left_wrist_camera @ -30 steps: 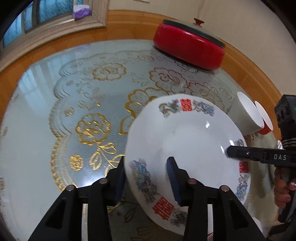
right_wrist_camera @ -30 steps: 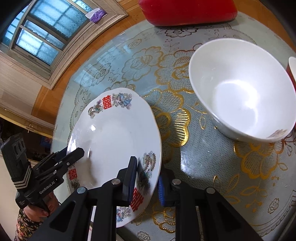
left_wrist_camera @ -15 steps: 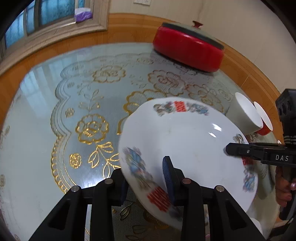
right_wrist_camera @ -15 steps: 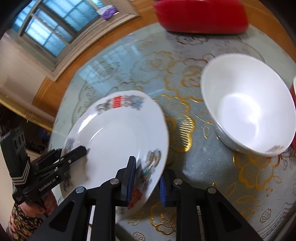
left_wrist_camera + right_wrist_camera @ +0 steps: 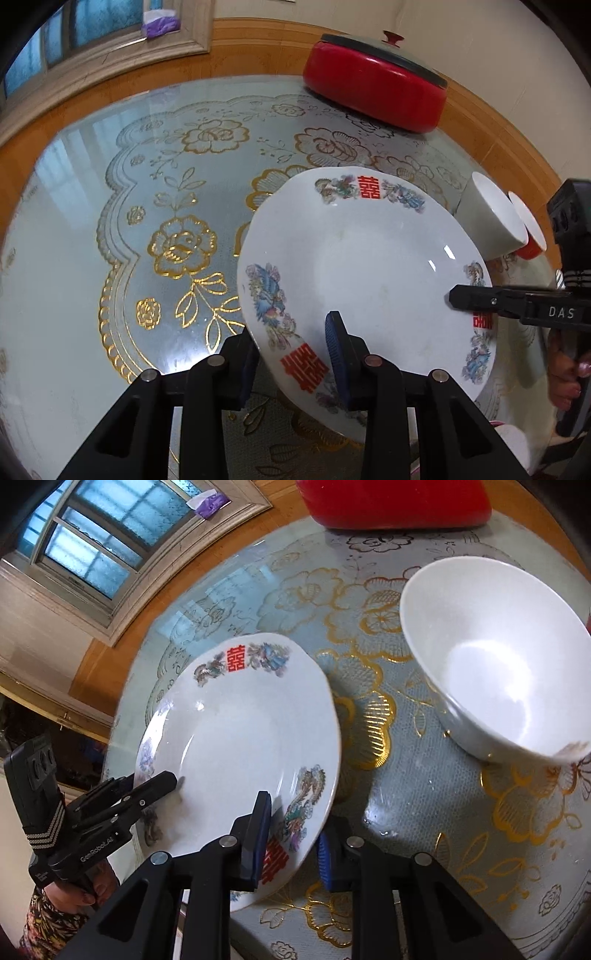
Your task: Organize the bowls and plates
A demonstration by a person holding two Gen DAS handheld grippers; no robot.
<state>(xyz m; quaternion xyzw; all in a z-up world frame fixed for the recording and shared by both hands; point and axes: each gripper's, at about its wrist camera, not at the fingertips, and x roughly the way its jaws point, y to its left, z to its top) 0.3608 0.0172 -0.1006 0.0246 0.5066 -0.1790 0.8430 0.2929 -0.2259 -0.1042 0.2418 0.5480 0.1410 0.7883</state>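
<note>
A white plate (image 5: 369,273) with red characters and flower prints is held tilted over the glass table, gripped at two sides. My left gripper (image 5: 291,365) is shut on its near rim, one blue pad above and one below. My right gripper (image 5: 291,849) is shut on the opposite rim; in the left wrist view the right gripper (image 5: 458,297) reaches in from the right edge. The left gripper (image 5: 168,781) shows at the plate (image 5: 236,738) from the lower left. A white bowl (image 5: 495,664) stands upright to the plate's right.
A red lidded pot (image 5: 373,85) sits at the far side of the round table (image 5: 110,221), near the wall. Behind the white bowl (image 5: 484,218) stands a red cup (image 5: 528,236). A window sill with a purple packet (image 5: 159,22) lies beyond the table's left.
The left gripper's jaws have narrowed onto the plate's rim. The plate tipped and shifted a little between the two grippers, then settled. The right gripper kept its hold.
</note>
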